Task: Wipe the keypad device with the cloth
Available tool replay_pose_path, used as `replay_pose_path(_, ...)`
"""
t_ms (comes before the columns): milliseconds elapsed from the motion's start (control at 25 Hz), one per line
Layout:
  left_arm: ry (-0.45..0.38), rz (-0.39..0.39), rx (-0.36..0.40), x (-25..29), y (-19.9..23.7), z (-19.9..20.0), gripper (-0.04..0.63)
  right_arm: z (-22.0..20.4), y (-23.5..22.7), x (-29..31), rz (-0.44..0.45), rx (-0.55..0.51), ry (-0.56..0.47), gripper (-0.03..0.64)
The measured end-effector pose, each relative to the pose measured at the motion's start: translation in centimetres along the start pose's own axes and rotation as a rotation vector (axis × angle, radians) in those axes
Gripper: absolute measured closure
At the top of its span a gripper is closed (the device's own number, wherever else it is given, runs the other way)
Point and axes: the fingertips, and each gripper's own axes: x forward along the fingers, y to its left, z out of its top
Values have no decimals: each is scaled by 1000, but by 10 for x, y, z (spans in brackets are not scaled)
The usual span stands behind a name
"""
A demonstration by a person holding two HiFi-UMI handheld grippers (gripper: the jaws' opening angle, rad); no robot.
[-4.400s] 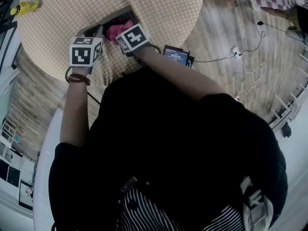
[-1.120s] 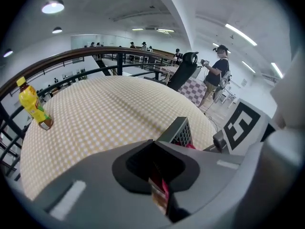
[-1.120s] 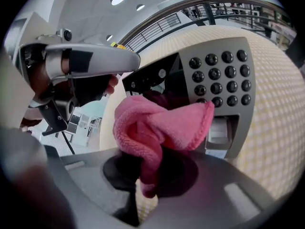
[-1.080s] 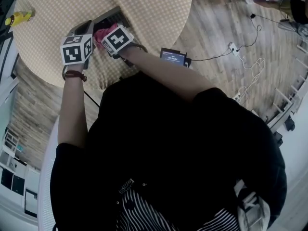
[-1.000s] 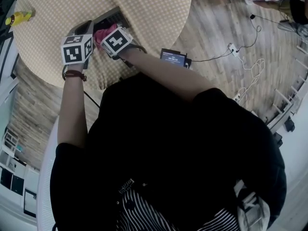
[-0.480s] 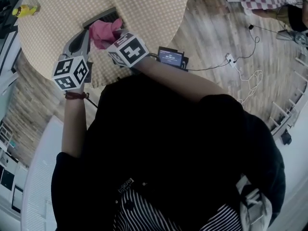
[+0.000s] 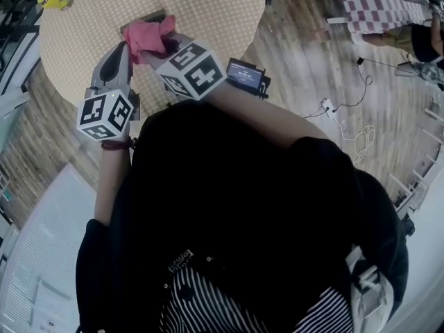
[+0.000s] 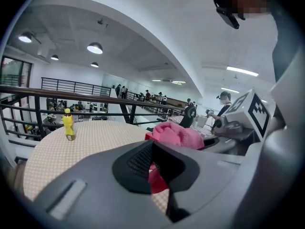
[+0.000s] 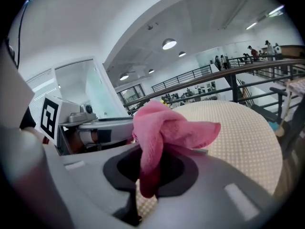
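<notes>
My right gripper is clenched on the bunched pink terry cloth at the near edge of the dark flat keypad device on the round beige dotted table, and my left gripper sits pinched closed on nothing just beside it, so I judge the wiping under way rather than plainly finished.

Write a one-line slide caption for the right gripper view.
Right gripper shut on a bunched pink cloth, held over the round dotted table.
</notes>
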Motion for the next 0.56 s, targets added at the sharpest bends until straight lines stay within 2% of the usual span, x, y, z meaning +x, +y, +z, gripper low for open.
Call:
replay_pose_path(200,-17,52,1,-38,-20,-16,592,-21,24,-13,45,-11,-8,557)
replay_pose_path(360,-7,128,-34,-86,-28,-44,592,-44,62,-13,115,-30,7,557)
replay_pose_path(440,-5,149,-44,-97,-13,-57,592,-52,76,4,139,-47,14,557)
replay_pose_path(560,-5,154,-53,-93,39,-78,592,-57,80,58,150,-61,23,557)
